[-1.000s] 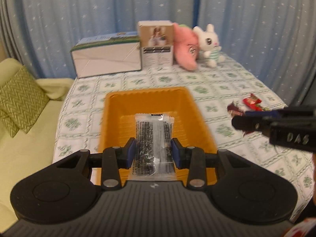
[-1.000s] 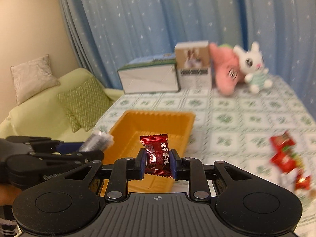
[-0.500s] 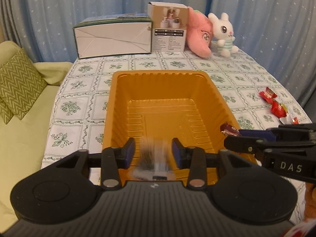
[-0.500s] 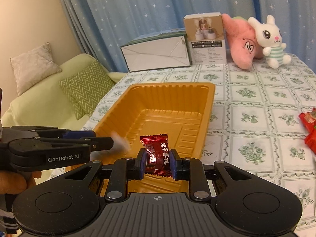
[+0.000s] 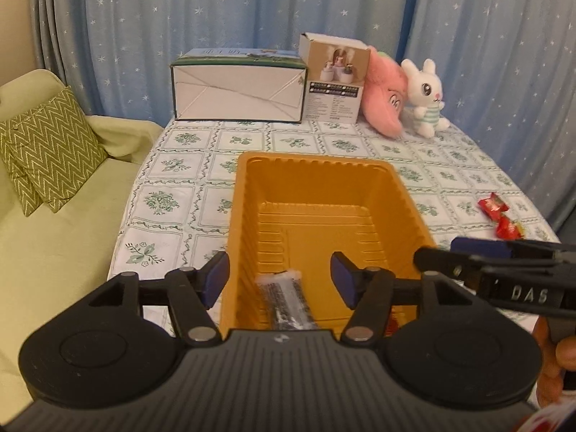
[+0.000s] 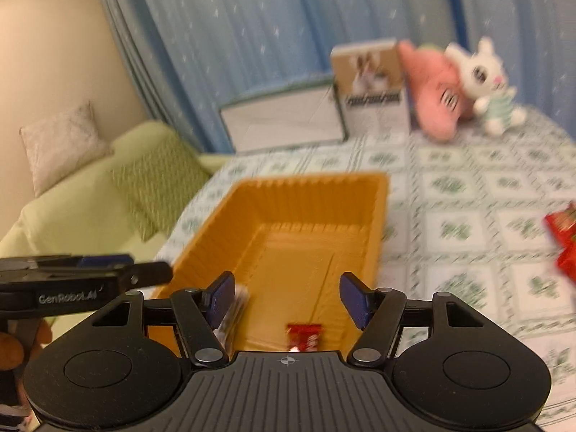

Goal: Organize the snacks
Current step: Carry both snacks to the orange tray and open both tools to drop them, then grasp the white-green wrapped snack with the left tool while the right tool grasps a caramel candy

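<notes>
- The clear packet of dark snack lies in the near end of the orange tray, its long axis running away from the camera, tilted slightly left.
- The left gripper hangs above it, jaws spread wide, holding nothing.
- The right gripper is equally wide and empty; one red candy (blurred) lies in the tray below.
- Two more red candies sit on the tablecloth.
- Farthest: two boxes, two plush toys.

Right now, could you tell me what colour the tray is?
The tray is orange, clearest in the left wrist view.
</notes>
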